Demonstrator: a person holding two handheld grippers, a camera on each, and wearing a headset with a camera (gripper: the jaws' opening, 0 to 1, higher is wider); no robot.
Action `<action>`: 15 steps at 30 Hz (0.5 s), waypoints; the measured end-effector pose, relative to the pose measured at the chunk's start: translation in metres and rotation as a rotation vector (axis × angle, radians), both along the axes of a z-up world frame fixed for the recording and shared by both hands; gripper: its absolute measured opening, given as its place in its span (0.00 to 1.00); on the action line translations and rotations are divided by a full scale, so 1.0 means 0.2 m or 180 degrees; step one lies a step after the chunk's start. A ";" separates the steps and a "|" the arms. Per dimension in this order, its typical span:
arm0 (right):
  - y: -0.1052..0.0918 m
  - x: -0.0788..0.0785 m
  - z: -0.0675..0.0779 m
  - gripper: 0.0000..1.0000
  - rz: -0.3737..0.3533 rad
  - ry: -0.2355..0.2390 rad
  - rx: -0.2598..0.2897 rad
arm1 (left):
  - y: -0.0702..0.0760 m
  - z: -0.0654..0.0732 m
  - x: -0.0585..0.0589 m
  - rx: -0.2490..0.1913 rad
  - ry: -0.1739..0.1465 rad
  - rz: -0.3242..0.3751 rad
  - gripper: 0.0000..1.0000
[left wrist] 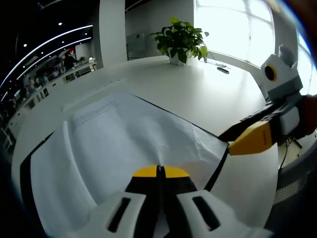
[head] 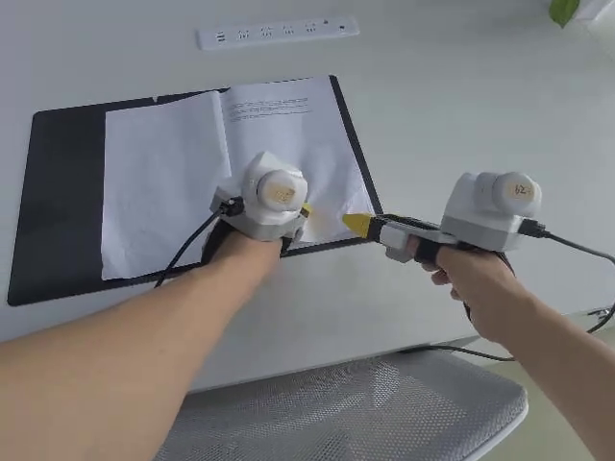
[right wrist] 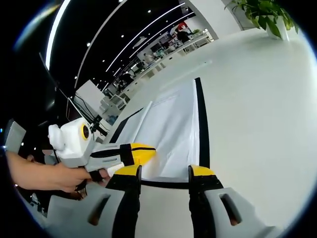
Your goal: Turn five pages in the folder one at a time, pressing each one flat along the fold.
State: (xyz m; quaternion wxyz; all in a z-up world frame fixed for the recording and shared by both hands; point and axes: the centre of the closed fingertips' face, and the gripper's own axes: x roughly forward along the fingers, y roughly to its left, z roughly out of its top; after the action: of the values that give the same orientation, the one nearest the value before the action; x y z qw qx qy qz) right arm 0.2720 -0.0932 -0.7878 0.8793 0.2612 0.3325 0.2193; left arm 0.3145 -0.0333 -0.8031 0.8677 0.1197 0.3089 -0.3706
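Black and matte, the folder (head: 58,192) lies open at the middle of the smooth white tabletop (head: 461,115). Its thin white pages (head: 163,182) spread left and right of the fold, and those on the right buckle faintly toward their near edge. Yellow-tipped, the left tongs (left wrist: 159,171) are pressed together with their tips on that buckled paper; whether a sheet is caught between them cannot be told. Just off the folder's near right corner, the right tongs (right wrist: 166,172) stand spread, holding nothing.

Likely hazards:
- Hard tips dragged across thin paper could crease or tear it.
- Two sheets might lift together.
- The slick tabletop could let the folder slide.

Farther off lie a white power strip (head: 279,32) and a leafy plant (left wrist: 181,39).
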 end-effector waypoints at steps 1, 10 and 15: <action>0.00 0.00 0.00 0.36 -0.0002 0.0009 0.0009 | 0.00 0.00 0.00 0.0001 -0.0002 -0.0002 0.00; 0.00 0.00 -0.01 0.26 -0.0007 0.0041 0.0011 | 0.00 -0.01 0.02 -0.0006 -0.0002 -0.0010 0.00; -0.01 0.01 -0.01 0.17 -0.0052 0.0035 0.0008 | 0.00 -0.02 0.03 -0.0015 0.0004 -0.0013 0.00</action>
State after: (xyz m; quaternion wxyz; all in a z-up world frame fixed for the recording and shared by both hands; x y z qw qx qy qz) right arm 0.2748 -0.0956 -0.7899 0.8789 0.2662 0.3349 0.2110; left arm 0.3196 -0.0332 -0.8075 0.8670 0.1181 0.3084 -0.3732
